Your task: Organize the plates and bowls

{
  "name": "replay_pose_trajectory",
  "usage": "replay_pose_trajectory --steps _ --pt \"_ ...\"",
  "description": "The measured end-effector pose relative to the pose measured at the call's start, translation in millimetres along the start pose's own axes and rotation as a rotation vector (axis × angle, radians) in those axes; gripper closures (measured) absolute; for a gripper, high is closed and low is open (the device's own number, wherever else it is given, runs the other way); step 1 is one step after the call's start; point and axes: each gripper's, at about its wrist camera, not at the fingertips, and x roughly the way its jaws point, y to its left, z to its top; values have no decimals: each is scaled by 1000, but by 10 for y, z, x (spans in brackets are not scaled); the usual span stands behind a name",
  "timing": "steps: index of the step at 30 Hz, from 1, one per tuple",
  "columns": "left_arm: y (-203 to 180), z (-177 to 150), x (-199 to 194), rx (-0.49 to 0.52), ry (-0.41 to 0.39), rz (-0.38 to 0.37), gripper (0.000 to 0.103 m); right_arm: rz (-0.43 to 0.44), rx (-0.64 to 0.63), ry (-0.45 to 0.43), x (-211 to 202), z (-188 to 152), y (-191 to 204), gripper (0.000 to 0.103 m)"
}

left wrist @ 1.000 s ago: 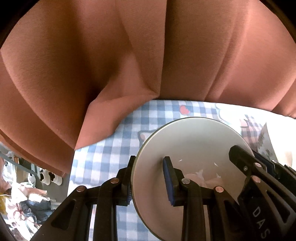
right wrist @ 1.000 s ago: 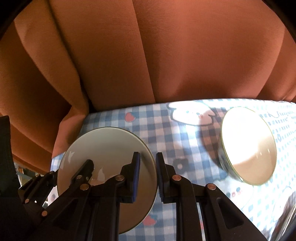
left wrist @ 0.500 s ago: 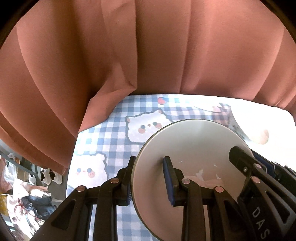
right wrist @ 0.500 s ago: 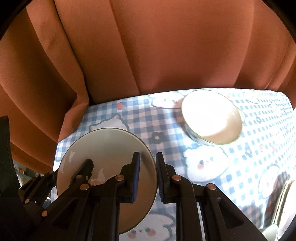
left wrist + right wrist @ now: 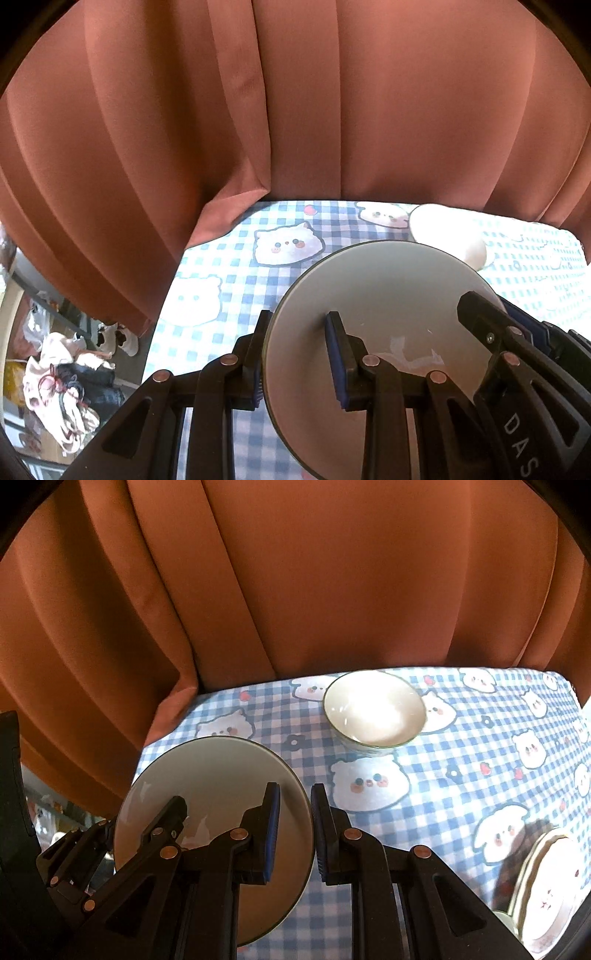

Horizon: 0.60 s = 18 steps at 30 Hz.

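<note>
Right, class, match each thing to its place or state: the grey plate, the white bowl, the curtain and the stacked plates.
Things:
1. grey plate
2. white bowl
3. curtain
4. stacked plates

Places or states:
a. rust-orange, hanging behind the table
b. clamped at its rim by the left gripper and the right gripper
c. standing alone on the checked cloth
d. at the lower right edge of the right wrist view

Pairs: 1-b, 2-c, 3-a, 4-d

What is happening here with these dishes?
A person holds a gripper in each hand, and both grip one grey plate by opposite edges: the left gripper and the right gripper, jaws shut on its rim. The plate is held above the checked tablecloth. A white bowl sits farther back, and more dishes lie at the right edge.
</note>
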Motion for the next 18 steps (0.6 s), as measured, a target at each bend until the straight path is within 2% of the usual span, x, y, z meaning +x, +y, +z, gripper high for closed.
replay_pose_trajectory --steps 10,18 --pt "-387 -383 -515 -43 -29 25 76 40 -66 -40 -638 -259 -370 82" --pt "-770 -734 -723 -58 -22 19 76 49 -93 -36 -826 -524 -748 82"
